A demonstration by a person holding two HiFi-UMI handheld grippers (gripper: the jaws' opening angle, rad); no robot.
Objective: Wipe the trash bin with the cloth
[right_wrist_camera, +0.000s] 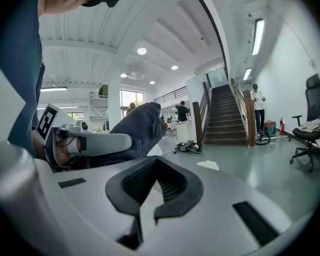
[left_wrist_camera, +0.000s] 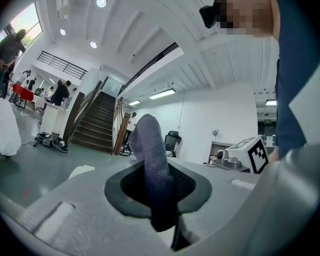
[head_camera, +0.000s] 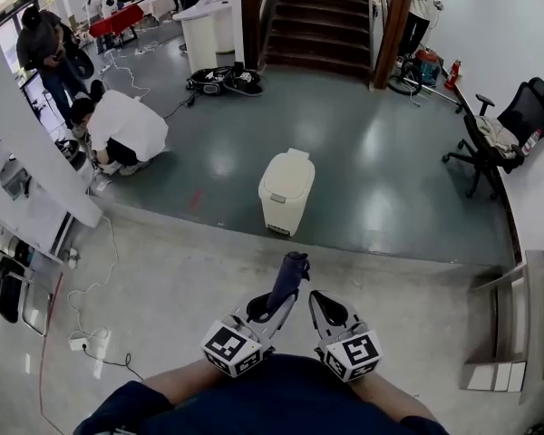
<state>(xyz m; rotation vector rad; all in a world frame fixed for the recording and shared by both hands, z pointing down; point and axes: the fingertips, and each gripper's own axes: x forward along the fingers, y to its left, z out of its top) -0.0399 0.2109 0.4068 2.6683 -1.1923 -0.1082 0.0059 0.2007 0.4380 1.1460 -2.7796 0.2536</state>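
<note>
The white lidded trash bin (head_camera: 286, 191) stands on the dark green floor, some way ahead of both grippers. My left gripper (head_camera: 270, 308) is shut on a dark blue cloth (head_camera: 287, 280) that sticks up out of its jaws. In the left gripper view the cloth (left_wrist_camera: 152, 161) fills the gap between the jaws, and the bin's lid (left_wrist_camera: 81, 170) shows low at the left. My right gripper (head_camera: 325, 307) is held beside the left one, shut and empty. The right gripper view shows the cloth (right_wrist_camera: 137, 128) and left gripper (right_wrist_camera: 90, 142) to the left, and the bin (right_wrist_camera: 207, 165) far ahead.
A person in white (head_camera: 125, 125) crouches at the left and another (head_camera: 45, 48) stands behind. An office chair (head_camera: 512, 123) is at the right and stairs (head_camera: 322, 12) are at the back. A cable with a power strip (head_camera: 80, 342) lies on the pale floor, and shelving (head_camera: 517, 333) stands at the right.
</note>
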